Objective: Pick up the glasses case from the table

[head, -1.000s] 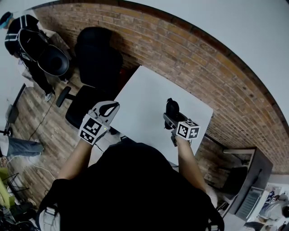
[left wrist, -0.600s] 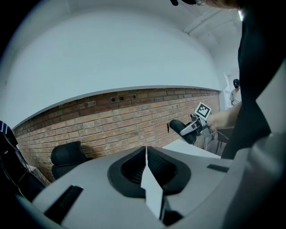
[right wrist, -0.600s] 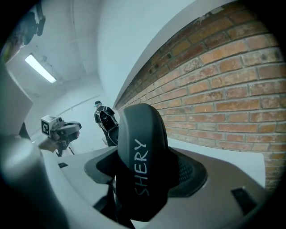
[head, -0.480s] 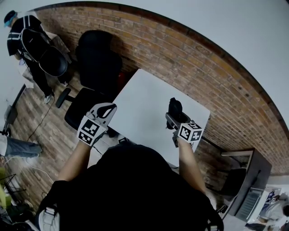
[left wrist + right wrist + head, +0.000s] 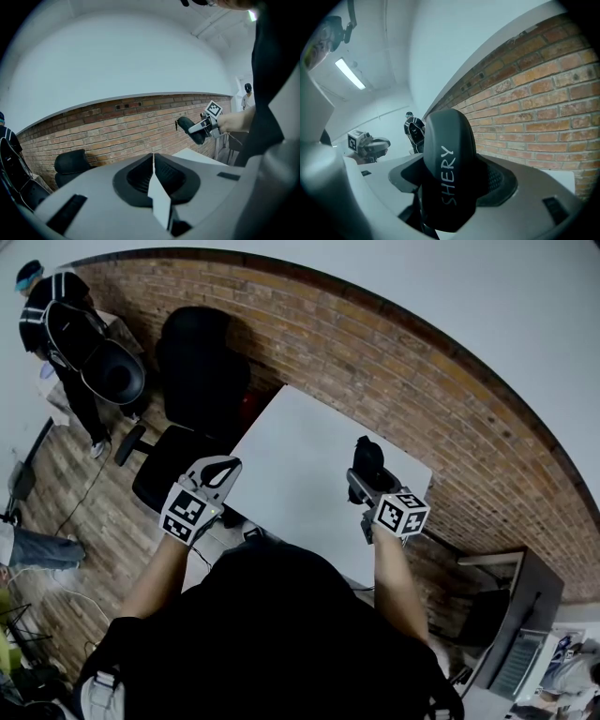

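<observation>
The glasses case (image 5: 366, 457) is black and rounded, with pale lettering on its lid (image 5: 447, 173). My right gripper (image 5: 365, 476) is shut on it and holds it in the air over the right part of the white table (image 5: 291, 451). In the right gripper view the case stands upright between the jaws and hides their tips. My left gripper (image 5: 223, 468) hovers off the table's left edge, jaws together with nothing between them (image 5: 153, 161). From the left gripper view, the held case (image 5: 192, 129) shows at the right against the brick wall.
A black office chair (image 5: 202, 362) stands at the table's far left, by the brick wall (image 5: 422, 381). A person (image 5: 56, 306) with a dark bag stands at the upper left. A grey desk (image 5: 525, 610) sits at the lower right.
My right gripper has risen with the glasses case and drifted toward the table's right end. The left gripper has stayed almost where it was.
</observation>
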`<state>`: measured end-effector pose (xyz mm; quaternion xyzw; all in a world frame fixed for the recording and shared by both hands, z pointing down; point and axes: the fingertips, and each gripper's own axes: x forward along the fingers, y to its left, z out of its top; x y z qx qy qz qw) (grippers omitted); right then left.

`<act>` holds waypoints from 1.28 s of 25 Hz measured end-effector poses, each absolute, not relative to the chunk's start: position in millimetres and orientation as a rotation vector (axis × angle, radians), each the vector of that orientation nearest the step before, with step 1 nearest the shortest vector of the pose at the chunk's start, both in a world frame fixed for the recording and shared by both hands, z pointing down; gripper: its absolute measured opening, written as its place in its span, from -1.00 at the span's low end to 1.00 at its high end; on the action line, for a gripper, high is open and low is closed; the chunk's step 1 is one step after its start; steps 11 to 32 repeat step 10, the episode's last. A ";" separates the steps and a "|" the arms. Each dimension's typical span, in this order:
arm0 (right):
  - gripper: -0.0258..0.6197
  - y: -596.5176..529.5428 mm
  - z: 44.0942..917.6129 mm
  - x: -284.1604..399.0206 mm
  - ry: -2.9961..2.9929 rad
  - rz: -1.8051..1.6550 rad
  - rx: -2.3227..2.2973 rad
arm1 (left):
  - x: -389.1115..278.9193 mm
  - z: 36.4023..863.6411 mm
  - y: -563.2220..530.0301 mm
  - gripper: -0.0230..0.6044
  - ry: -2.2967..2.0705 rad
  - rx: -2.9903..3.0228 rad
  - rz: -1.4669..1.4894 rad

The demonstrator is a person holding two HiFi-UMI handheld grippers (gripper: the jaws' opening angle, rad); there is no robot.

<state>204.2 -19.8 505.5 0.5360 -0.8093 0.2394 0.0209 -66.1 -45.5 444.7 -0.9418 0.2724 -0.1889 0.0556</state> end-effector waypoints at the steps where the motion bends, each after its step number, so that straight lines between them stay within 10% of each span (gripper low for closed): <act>1: 0.08 -17.8 502.8 205.6 -2.511 0.733 1.664 | -64.3 444.1 -43.3 -0.86 0.825 -2.858 -0.570; 32: 0.08 0.9 492.4 217.9 -2.532 0.716 1.668 | -49.4 439.8 -29.5 -0.86 0.822 -2.859 -0.551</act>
